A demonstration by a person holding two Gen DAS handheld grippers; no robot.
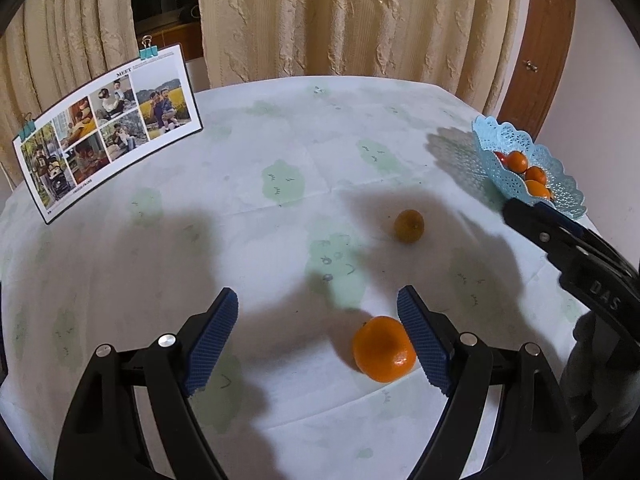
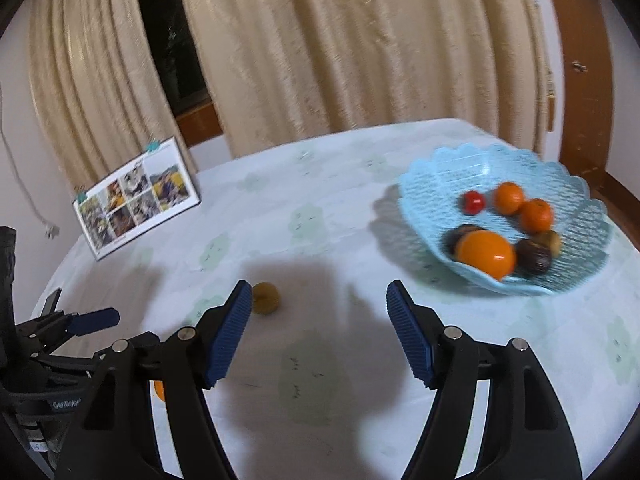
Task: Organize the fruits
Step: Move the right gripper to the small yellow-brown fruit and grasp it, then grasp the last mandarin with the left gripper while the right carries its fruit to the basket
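A bright orange mandarin (image 1: 383, 349) lies on the tablecloth between my left gripper's (image 1: 318, 338) open fingers, close to the right pad (image 1: 422, 344). A duller small orange fruit (image 1: 409, 226) lies farther out; in the right wrist view it (image 2: 266, 298) sits by the left pad (image 2: 230, 338) of my open, empty right gripper (image 2: 318, 332). A light blue lattice basket (image 2: 436, 184) at the right holds several fruits: oranges, a small red one, dark ones. It also shows in the left wrist view (image 1: 490, 148), with the right gripper's body (image 1: 576, 256) in front of it.
A photo collage card (image 1: 108, 132) with binder clips stands at the back left of the round table (image 1: 280, 140). Cream curtains (image 1: 340, 16) hang behind the table. A wooden door (image 1: 536, 52) is at the back right. The left gripper (image 2: 60, 332) shows at the right wrist view's left edge.
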